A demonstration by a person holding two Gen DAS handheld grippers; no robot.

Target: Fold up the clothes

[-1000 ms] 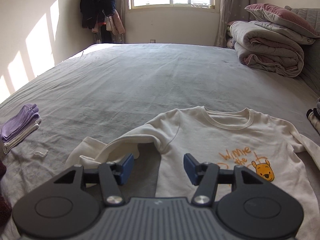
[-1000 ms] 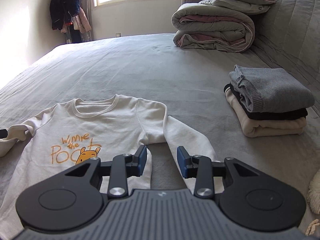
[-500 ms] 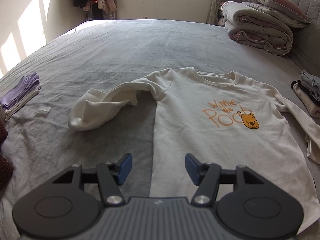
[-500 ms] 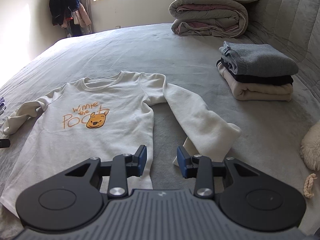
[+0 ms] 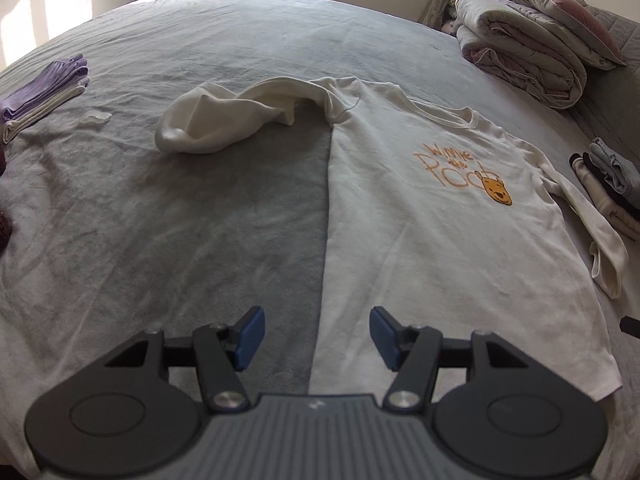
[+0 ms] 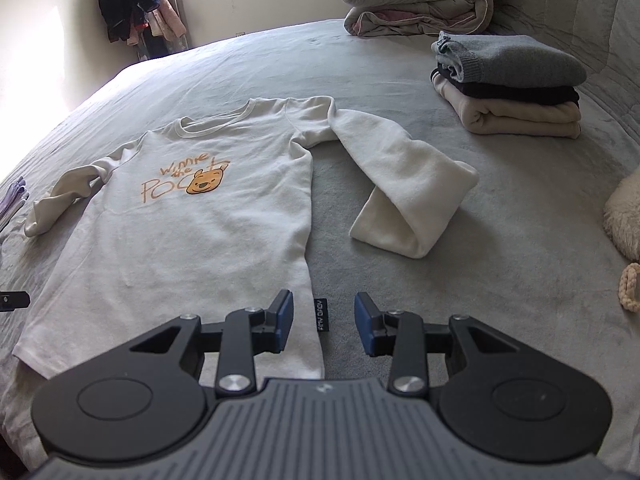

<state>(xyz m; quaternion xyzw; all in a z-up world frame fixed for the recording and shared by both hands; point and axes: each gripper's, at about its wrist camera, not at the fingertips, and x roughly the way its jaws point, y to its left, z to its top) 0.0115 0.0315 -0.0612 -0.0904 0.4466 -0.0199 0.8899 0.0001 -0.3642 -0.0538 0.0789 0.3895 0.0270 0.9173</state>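
Nearest the cameras, the left gripper (image 5: 316, 334) hangs over the bottom left side edge of the cream sweatshirt (image 5: 420, 240), its jaws set fairly wide with nothing between them, while the right gripper (image 6: 323, 318) hovers above the opposite side edge near the hem, jaws narrower but also empty, a small black side label (image 6: 321, 315) showing in the gap. The sweatshirt lies face up and flat on the grey bed (image 5: 160, 220), printed chest outward, hem toward the person and collar away. Further out, 1 sleeve (image 5: 224, 120) is bunched in a loose hump on the left, and the other sleeve (image 6: 404, 184) is doubled back on itself on the right. It looks a soft, light, limp knit that will drape and crease rather than hold shape, so a pinch on the thicker hem corners or side seams, 1 per gripper, seems the surest hold. Beyond lie a stack of 3 folded clothes (image 6: 508, 84) and rolled quilts (image 6: 416, 0)
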